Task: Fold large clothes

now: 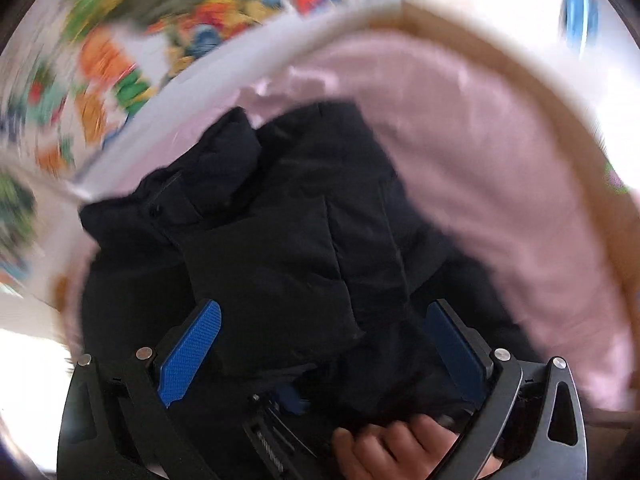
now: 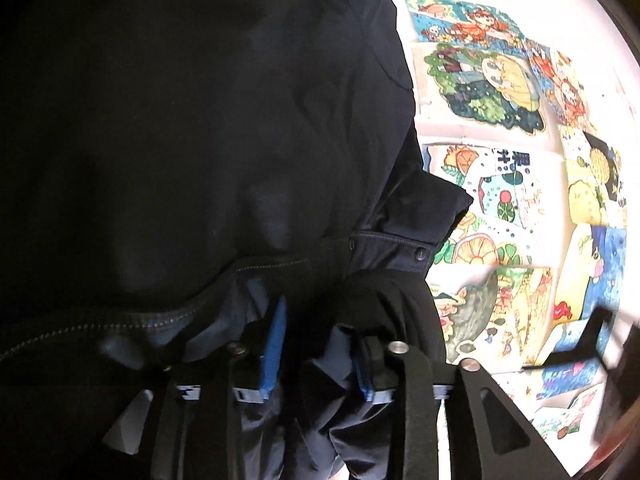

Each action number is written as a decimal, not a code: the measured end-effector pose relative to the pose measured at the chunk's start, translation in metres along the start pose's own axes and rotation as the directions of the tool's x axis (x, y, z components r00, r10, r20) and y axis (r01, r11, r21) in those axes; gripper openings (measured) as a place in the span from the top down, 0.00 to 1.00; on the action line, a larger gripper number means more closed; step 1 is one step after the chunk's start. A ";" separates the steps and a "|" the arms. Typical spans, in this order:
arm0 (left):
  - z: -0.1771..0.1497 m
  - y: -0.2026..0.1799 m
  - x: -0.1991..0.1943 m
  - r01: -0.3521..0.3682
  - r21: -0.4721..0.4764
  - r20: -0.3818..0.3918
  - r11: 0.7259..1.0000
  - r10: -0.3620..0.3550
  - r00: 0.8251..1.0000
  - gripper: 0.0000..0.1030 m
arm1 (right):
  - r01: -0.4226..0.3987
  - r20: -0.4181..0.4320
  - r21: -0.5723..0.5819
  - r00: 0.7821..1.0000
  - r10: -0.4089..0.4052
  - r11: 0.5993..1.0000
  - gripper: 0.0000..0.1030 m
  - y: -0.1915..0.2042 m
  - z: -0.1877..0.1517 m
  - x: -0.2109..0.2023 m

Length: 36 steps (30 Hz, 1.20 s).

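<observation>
The dark padded jacket point(image 1: 280, 248) lies bunched on a pink sheet point(image 1: 500, 184), over a bed or table whose wooden edge point(image 1: 532, 92) curves round it. It looks thick, soft and puffy, likely light for its bulk, with a smooth shell that may slide between pads and spring back out of any fold.

The left gripper point(image 1: 324, 344) hangs over it with its 2 blue pads set wide apart and nothing clamped. The right gripper point(image 2: 320, 344) has its pads parted only a little, with jacket fabric between them; whether they press on it I cannot tell.

Good places to take hold seem to be the stitched hem point(image 2: 160, 316) or the snap-button flap point(image 2: 400, 248), where the cloth is flatter and firmer. Colourful drawings point(image 2: 520, 160) cover the wall behind.
</observation>
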State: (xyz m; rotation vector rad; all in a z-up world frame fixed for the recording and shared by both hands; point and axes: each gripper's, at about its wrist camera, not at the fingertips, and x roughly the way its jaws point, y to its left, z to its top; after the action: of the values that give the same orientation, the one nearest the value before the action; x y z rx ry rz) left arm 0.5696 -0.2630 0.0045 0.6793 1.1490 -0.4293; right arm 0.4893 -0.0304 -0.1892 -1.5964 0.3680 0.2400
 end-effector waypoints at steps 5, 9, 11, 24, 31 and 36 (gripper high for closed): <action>0.002 -0.044 0.046 -0.217 0.164 -0.075 0.962 0.231 0.970 0.02 | 0.014 -0.003 0.060 1.000 -0.013 0.998 0.46 -0.004 -0.001 -0.011; 0.001 -0.039 0.069 -0.294 0.175 -0.091 0.940 0.312 0.946 0.06 | 0.017 0.023 0.068 1.000 -0.019 0.998 0.46 0.001 -0.001 -0.022; 0.004 -0.033 0.076 -0.273 0.146 -0.123 0.951 0.291 0.949 0.21 | 0.010 0.036 0.084 0.999 -0.013 0.996 0.46 0.000 -0.002 -0.026; -0.007 0.087 0.019 0.009 -0.153 0.014 0.988 -0.007 1.000 0.97 | 0.031 0.091 0.135 0.995 -0.044 0.990 0.40 -0.002 -0.007 -0.036; -0.064 0.180 -0.043 0.201 -0.347 0.213 0.916 -0.132 0.968 0.97 | 0.019 0.108 0.217 0.993 -0.043 0.976 0.29 -0.012 -0.020 -0.043; -0.135 0.257 -0.053 0.222 -0.507 0.299 0.833 -0.071 0.952 0.97 | -0.062 0.129 0.383 0.992 0.013 0.922 0.22 -0.038 -0.046 -0.049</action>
State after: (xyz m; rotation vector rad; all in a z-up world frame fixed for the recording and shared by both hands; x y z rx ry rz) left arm 0.6201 0.0148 0.0894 0.0328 0.9985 -0.2957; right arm 0.4550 -0.0704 -0.1333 -1.1789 0.3268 0.2756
